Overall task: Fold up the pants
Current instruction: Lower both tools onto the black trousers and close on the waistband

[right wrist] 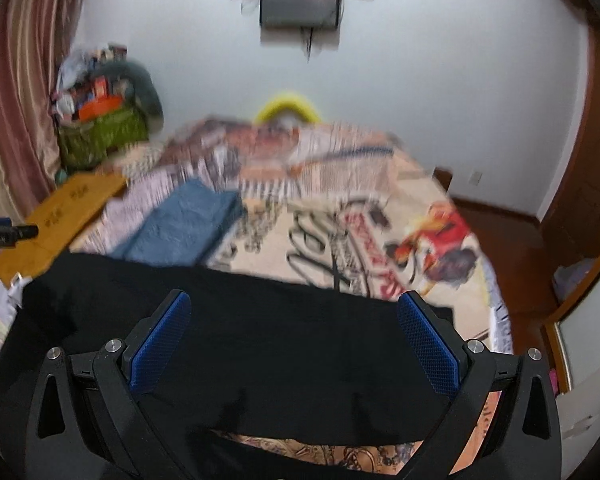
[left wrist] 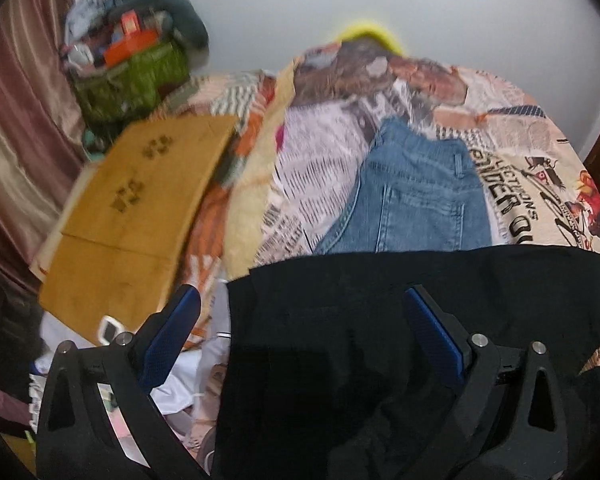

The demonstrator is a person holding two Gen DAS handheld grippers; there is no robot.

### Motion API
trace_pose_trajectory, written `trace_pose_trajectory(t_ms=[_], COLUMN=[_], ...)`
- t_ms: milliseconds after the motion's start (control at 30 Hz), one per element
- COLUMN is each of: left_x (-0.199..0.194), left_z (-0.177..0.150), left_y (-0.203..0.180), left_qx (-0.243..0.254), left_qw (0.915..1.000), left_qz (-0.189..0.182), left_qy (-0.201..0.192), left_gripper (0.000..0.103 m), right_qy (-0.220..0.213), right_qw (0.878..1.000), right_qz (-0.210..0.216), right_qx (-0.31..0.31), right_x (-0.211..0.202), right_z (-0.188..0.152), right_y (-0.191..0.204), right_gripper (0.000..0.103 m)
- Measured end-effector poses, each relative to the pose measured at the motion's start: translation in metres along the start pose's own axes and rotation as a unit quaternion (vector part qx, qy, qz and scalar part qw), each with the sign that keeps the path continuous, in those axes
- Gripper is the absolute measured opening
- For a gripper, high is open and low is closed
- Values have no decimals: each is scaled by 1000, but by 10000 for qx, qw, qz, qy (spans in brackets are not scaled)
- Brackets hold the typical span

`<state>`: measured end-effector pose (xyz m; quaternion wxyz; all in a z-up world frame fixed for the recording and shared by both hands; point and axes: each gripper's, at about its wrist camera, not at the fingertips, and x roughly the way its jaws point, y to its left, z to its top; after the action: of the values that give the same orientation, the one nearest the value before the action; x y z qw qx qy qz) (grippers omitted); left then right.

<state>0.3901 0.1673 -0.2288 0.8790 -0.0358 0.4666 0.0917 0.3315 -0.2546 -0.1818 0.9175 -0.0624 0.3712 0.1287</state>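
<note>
The black pants (left wrist: 400, 320) lie spread across the near part of the bed, on a bedspread (left wrist: 532, 168) printed with newspaper text and cartoon figures. In the left wrist view the left gripper (left wrist: 302, 318) hangs over the pants with its blue-padded fingers (left wrist: 168, 340) set wide apart, nothing between them; one finger sits over the pants' left edge and the other over the dark cloth. In the right wrist view the right gripper (right wrist: 294, 322) is likewise spread wide above the pants (right wrist: 260, 340), both blue pads over the black fabric and gripping nothing; whether the pads touch the cloth cannot be told. Just beyond the pants, farther up the bed, lies a folded pair of blue jeans (left wrist: 412, 196), back pocket facing up, its near edge meeting the pants' far edge. To the left of the jeans a flattened brown cardboard sheet (left wrist: 140, 208) with dark paw-like prints rests at the side of the bed. Behind it, against the striped curtain (left wrist: 24, 120), stands a green fabric bin (left wrist: 128, 84) heaped above its rim with clutter: an orange box, crumpled white packaging and a dark grey-green rolled cloth draped over the top; the rest is too blurred to name. A yellow curved object (right wrist: 286, 106) shows at the far end of the bed against the white wall.
</note>
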Motion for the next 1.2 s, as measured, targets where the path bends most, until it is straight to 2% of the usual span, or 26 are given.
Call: trace_pose_trajectory(t_ms=[67,167,233,300,333,533,633,733,800,867,900,933,967,1000,1033,1100,1133,1200], left_x=[21,41,52,65,73,103,120,133,131,125,123,120,114,110,108,103,100,93], left_z=[-2,-6,-7,-6,-5,4,4,-1,-3,-5,-5,-6,-7,-7,-8,-8,-9,-7], left_y=[4,4,3,3,3,10,9,4,-3,-8,-9,-10,-12,-14,-14,-20,-22,-23], left_qx=[-32,36,78,147,187,6,-101,-6,228,407,440,455,459,509,570,677,720,765], left_qw=[9997,9989,9981,9971,9964,9930,9874,9859,9885,9907,9912,9917,9925,9928,9926,9921,9921,9927], left_qz=[-87,-106,-129,-171,-174,-254,-535,-410,-226,-47,50,155,154,232,295,315,357,334], left_qy=[213,461,594,730,809,1153,1486,1622,1475,1300,1247,1193,1125,1063,1029,1003,960,870], left_gripper=[96,89,84,73,71,71,72,73,72,59,45,37,35,25,4,3,3,1], right_qy=[340,617,707,789,827,994,1136,1262,1340,1261,1216,1162,1102,1075,1044,973,949,939], right_qw=[9994,9980,9972,9963,9956,9896,9862,9828,9807,9806,9804,9808,9819,9826,9835,9855,9864,9870], right_qz=[46,144,225,279,313,605,751,833,850,735,715,697,694,718,722,682,649,649], right_qx=[20,-9,-66,-215,-315,-843,-943,-1058,-1144,-1312,-1372,-1400,-1377,-1337,-1292,-1215,-1174,-1129], right_x=[20,46,59,70,74,100,119,140,150,154,154,154,154,154,153,152,152,149], right_z=[-1,-1,1,5,7,24,30,31,29,25,24,24,25,25,26,26,27,26], right_y=[-7,-10,-11,-9,-8,7,16,30,39,48,51,53,54,53,53,54,53,54], right_gripper=[102,100,100,100,99,97,97,94,86,84,79,76,69,60,56,39,34,19])
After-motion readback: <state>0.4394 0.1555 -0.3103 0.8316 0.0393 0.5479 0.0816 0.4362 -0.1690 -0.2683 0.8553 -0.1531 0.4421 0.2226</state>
